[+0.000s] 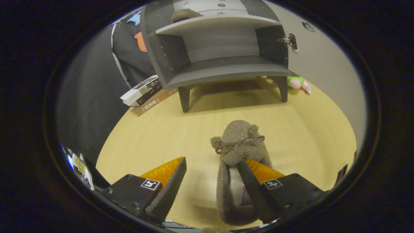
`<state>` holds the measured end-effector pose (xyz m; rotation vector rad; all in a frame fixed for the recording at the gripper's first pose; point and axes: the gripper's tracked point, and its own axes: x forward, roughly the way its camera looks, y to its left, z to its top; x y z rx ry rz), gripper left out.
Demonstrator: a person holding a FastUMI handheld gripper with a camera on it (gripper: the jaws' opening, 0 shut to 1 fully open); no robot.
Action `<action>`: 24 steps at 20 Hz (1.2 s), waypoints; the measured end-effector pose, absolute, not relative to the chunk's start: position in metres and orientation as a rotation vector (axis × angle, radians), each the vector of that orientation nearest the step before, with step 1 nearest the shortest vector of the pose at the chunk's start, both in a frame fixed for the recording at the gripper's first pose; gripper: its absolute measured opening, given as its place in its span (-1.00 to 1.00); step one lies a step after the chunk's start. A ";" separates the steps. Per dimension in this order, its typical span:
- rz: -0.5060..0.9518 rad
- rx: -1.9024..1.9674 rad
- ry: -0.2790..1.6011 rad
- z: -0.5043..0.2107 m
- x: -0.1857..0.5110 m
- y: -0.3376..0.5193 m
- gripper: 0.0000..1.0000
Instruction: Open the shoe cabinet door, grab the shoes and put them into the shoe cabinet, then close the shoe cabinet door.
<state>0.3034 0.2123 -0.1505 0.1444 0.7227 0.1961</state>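
Hand-held gripper (pixel 212 166) spread wide w/ one finger set inside slipper (pixel 237 152) opening, ready for pickup; cabinet (pixel 220 69) door already swung open for loading.

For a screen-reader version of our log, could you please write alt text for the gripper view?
The gripper has its jaws open around a fuzzy brown slipper on the wooden table, one jaw inside its opening, the other well off to its side. Beyond stands the shoe cabinet, door open, a similar slipper on its upper shelf, books beside it.
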 end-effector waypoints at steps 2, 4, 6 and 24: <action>0.198 0.160 0.750 -0.153 0.303 0.213 1.00; 0.214 0.183 0.791 -0.155 0.298 0.215 1.00; 0.192 0.175 0.802 -0.154 0.300 0.219 0.81; 0.196 0.138 0.628 -0.041 0.269 0.185 -0.85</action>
